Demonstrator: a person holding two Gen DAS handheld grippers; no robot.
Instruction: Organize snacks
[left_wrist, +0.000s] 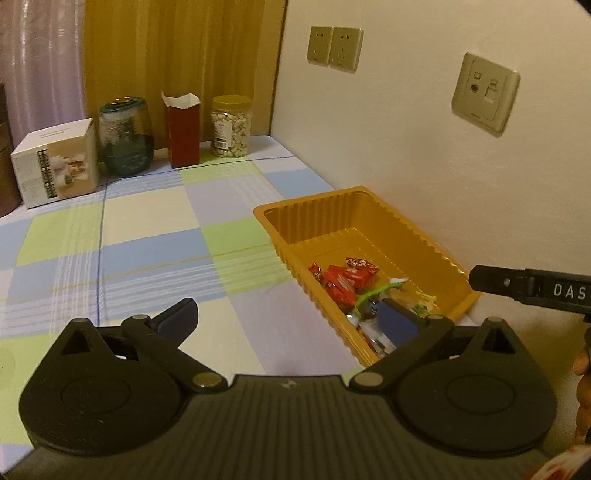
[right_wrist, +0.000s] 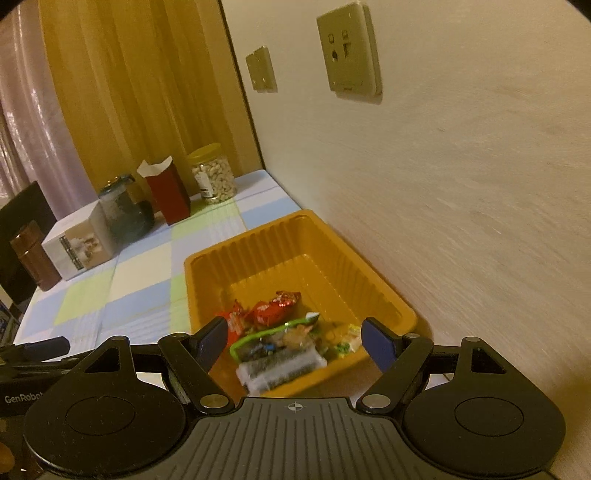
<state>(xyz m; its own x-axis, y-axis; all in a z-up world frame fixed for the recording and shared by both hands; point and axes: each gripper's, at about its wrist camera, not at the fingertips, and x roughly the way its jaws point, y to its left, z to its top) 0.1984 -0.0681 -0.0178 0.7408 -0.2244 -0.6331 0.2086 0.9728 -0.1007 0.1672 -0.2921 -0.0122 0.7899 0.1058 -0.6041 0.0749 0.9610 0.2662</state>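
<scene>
An orange ribbed tray stands on the checked tablecloth against the wall. Several wrapped snacks lie at its near end: red wrappers, a green-edged packet and a grey-white packet. My left gripper is open wide above the cloth at the tray's left rim, with nothing between its fingers. My right gripper hovers open over the tray's near end, above the snacks, holding nothing. One of its fingers shows at the right edge of the left wrist view.
Along the back edge stand a white box, a dark glass jar, an open red carton and a jar of nuts. A brown canister stands far left. The wall with sockets runs close on the right.
</scene>
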